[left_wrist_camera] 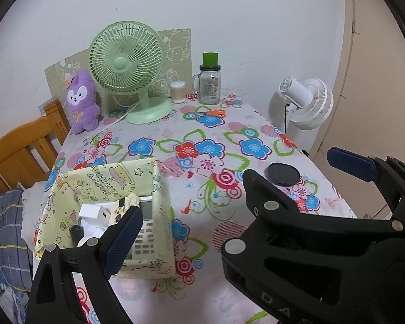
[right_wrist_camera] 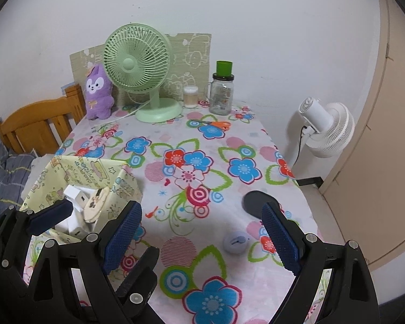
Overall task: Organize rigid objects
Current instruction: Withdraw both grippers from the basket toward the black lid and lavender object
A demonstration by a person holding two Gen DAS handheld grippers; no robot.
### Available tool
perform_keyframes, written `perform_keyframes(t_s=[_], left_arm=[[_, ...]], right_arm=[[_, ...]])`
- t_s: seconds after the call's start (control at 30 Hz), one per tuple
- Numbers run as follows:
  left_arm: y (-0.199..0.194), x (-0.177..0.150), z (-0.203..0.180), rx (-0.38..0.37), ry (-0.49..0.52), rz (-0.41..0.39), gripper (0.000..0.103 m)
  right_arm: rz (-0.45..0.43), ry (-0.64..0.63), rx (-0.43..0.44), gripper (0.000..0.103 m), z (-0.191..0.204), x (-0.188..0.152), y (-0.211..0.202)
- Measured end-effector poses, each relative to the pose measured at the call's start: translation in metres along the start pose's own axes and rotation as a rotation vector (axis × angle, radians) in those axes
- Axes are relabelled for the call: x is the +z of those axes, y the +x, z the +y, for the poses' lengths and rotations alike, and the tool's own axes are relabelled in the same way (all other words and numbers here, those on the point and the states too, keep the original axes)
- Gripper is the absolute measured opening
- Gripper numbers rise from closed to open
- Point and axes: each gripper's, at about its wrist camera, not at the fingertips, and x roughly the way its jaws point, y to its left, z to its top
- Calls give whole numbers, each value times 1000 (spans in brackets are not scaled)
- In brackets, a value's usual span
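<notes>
A yellow cartoon-print box (left_wrist_camera: 159, 205) stands at the table's left front and also shows in the right wrist view (right_wrist_camera: 127, 186). It holds a calculator (left_wrist_camera: 145, 229), a white charger (left_wrist_camera: 94, 212) and a cream gadget (right_wrist_camera: 95, 205). A black round disc (left_wrist_camera: 282, 173) lies on the flowered cloth to the right, also in the right wrist view (right_wrist_camera: 252, 202). A small pale blue round object (right_wrist_camera: 236, 242) lies between my right gripper's fingers. My left gripper (left_wrist_camera: 221, 208) is open and empty, its left finger over the box. My right gripper (right_wrist_camera: 199, 239) is open and empty above the table's front.
At the back stand a green desk fan (right_wrist_camera: 137, 67), a purple plush (right_wrist_camera: 97, 91), a cotton-swab tub (right_wrist_camera: 190, 96) and a glass jar with a green cap (right_wrist_camera: 222, 91). Orange scissors (right_wrist_camera: 216, 124) lie near them. A white fan (right_wrist_camera: 326, 127) stands right of the table, a wooden bed frame (right_wrist_camera: 37, 127) left.
</notes>
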Motion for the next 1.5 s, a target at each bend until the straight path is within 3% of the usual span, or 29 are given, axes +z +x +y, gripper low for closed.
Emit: perform_keyframes(t_s=[0.67, 1.2, 1.5], left_arm=[[12, -6, -37, 1, 21, -34, 95], [59, -22, -58, -9, 1, -3, 95], [84, -31, -60, -9, -37, 24, 90]], right_arm=[[22, 45, -1, 92, -39, -17, 11], [72, 61, -10, 92, -65, -39, 53], [98, 76, 28, 92, -73, -50, 81]])
